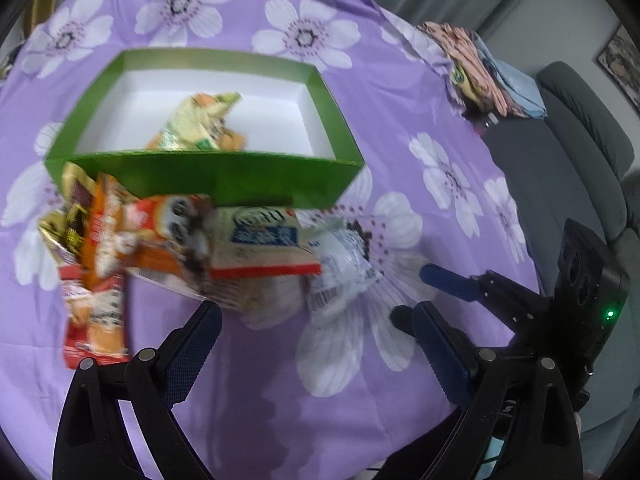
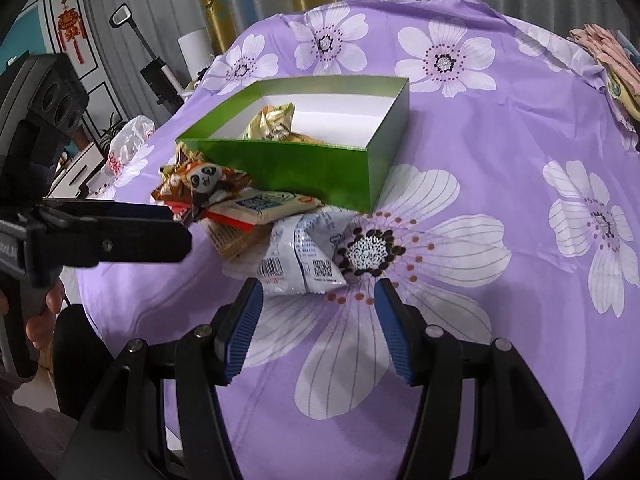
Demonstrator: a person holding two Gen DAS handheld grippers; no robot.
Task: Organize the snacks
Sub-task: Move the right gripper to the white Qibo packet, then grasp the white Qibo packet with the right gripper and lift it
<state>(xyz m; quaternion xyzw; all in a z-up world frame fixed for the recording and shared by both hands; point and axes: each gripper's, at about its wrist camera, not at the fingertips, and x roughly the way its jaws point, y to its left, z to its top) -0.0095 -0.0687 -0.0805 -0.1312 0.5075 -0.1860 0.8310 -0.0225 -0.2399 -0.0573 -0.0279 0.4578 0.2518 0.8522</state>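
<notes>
The green box (image 2: 304, 168) on my purple cloth (image 2: 500, 320) already holds a couple of packets (image 2: 272, 124); most snacks, the pile (image 2: 240, 204) and grey pouch (image 2: 308, 256), wait outside against its front; my left gripper (image 1: 316, 344) and right gripper (image 2: 318, 320) both gape, empty.

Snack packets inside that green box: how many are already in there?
2, it seems: a pale green-and-cream foil packet lying in the open green cardboard box, and an orange packet beside it, half hidden by the near wall. More may be hidden.
</notes>
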